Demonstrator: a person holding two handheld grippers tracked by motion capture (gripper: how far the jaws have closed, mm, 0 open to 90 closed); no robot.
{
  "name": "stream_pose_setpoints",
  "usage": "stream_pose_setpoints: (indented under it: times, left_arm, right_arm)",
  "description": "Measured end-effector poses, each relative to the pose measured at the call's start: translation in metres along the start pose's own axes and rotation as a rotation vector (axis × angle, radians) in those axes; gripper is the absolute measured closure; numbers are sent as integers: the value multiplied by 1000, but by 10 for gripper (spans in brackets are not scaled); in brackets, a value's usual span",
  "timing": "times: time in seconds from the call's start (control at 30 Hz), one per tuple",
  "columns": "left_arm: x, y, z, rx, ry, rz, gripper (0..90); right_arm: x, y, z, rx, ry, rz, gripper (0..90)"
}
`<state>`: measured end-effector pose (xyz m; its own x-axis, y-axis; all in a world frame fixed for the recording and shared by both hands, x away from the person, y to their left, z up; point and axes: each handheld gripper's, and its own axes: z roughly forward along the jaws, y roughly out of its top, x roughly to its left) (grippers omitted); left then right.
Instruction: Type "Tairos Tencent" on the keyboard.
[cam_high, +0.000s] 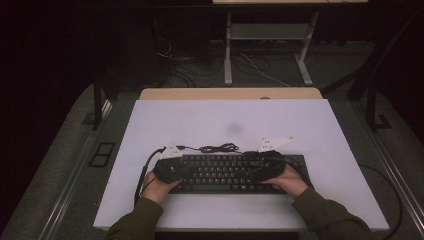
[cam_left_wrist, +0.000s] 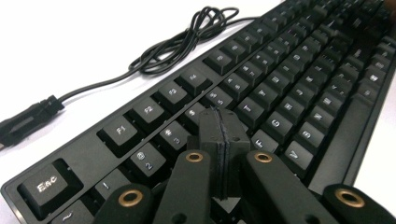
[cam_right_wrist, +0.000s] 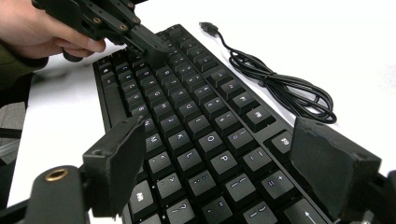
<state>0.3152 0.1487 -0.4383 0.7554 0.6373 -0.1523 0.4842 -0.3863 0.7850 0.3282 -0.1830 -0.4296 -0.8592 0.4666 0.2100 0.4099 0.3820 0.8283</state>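
Observation:
A black keyboard (cam_high: 227, 175) lies on the white table top near the front edge, its keys facing up. My left gripper (cam_left_wrist: 219, 122) is shut with nothing between its jaws. Its closed tip sits on the keys near the number row at the keyboard's left end (cam_right_wrist: 152, 46). My right gripper (cam_right_wrist: 219, 154) hovers over the right end of the keyboard (cam_right_wrist: 196, 126), jaws wide open and holding nothing. In the high view the left gripper (cam_high: 186, 172) and the right gripper (cam_high: 254, 170) point toward each other across the keys.
The keyboard's black cable (cam_high: 218, 148) lies coiled just behind it, its USB plug (cam_left_wrist: 25, 123) loose on the table. The white table top (cam_high: 230, 120) stretches away behind the keyboard. A second desk frame (cam_high: 270, 45) stands beyond on the floor.

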Motion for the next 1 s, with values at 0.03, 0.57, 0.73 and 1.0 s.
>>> stream_pose_setpoints:
  times: [0.03, 0.57, 0.73, 1.0]
  left_arm:
    - [0, 0, -1, 0, 1, 6, 891]
    - [-5, 1, -9, -20, -12, -11, 764]
    - [-5, -1, -10, -24, -4, -19, 658]
    - [-6, -5, -15, -33, 6, -25, 512]
  right_arm:
    - [0, 0, 0, 0, 0, -1, 184]
    - [2, 2, 4, 11, 11, -10, 187]
    - [3, 4, 6, 22, 27, -9, 222]
    - [5, 8, 11, 29, 49, -7, 266]
